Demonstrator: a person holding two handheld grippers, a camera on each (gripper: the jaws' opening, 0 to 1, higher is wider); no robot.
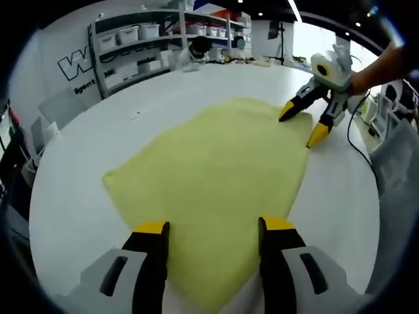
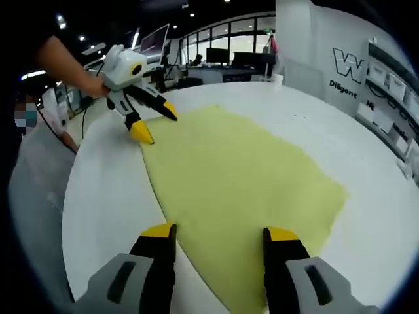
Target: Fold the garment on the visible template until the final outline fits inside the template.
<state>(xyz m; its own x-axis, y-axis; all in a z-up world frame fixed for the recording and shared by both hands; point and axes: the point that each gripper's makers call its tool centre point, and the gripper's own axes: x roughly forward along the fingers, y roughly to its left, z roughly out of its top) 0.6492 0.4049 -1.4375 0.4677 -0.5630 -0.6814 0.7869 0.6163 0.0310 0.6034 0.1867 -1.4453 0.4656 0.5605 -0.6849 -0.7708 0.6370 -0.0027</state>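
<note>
A pale yellow garment [image 1: 216,163] lies spread flat on a white round table [image 1: 78,209]. My left gripper [image 1: 214,229] is open, its yellow-tipped jaws standing on either side of the garment's near end. At the far end my right gripper [image 1: 302,124] is open too, and its tips straddle the cloth's corner. From the other side, the garment [image 2: 242,176] runs from between the right gripper's [image 2: 219,232] open jaws to the left gripper [image 2: 156,124], which a hand holds at the opposite corner. Neither gripper has cloth pinched.
Shelves with white bins [image 1: 150,46] stand behind the table. A person's arm [image 1: 386,65] holds the right gripper, and a dark cable [image 1: 357,140] trails over the table near it. Desks with monitors [image 2: 216,59] lie beyond the table's far edge [image 2: 72,196].
</note>
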